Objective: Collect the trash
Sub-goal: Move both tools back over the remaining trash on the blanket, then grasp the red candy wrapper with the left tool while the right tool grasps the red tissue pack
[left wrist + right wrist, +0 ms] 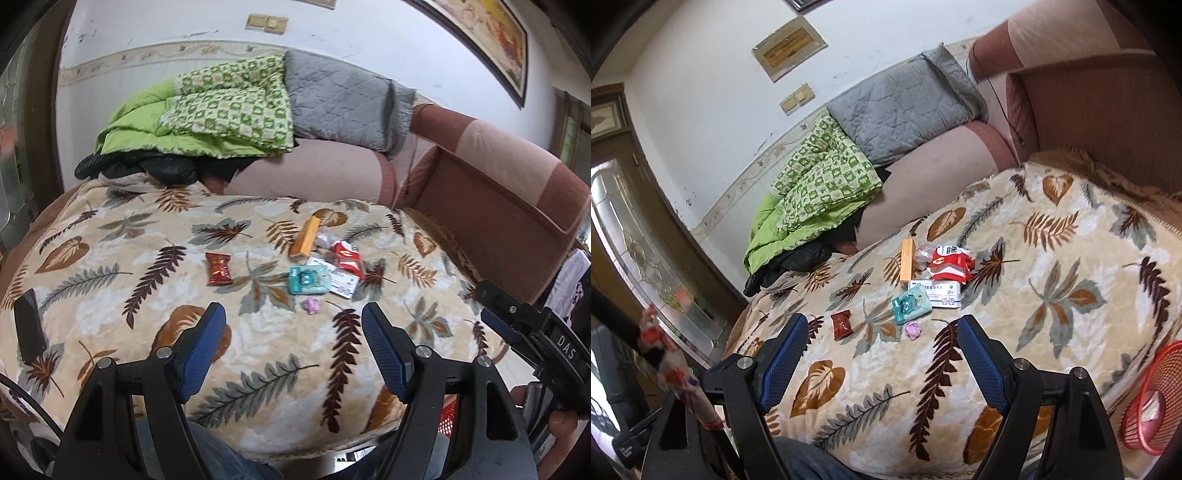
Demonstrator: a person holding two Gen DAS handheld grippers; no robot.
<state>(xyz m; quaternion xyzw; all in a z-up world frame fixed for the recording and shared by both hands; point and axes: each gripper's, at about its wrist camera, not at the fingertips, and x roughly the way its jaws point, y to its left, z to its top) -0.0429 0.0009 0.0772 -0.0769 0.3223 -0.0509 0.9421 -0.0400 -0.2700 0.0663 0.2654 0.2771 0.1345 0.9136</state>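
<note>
A: We hold the left gripper (293,325) wide apart over the leaf blanket (110,280), with nothing in it. The right gripper (882,338) is spread wide too, and it is empty.

B: Where is the trash?

A: It all lies on the blanket, ahead of both grippers. We see a small pink crumpled bit (311,306) nearest to us. Just past it is a teal packet (307,280), and it touches a white box (341,282). A red and white pack (347,257) lies on the far side of that box. A long yellow box (304,237) lies beside them, and something clear and crinkly (925,254) sits by it. We cannot tell what that is.

B: And the dark red one?

A: The dark red wrapper (219,269) lies alone, off to the left, apart from the pile.

B: What else is around?

A: A red mesh basket (1152,398) stands low on the right, beside the bed's edge. A black phone (28,325) lies on the left of the blanket. A green quilt (221,110) and a gray cushion (343,96) are piled at the back, against the wall. Nothing lies between our grippers and the pink bit.
</note>
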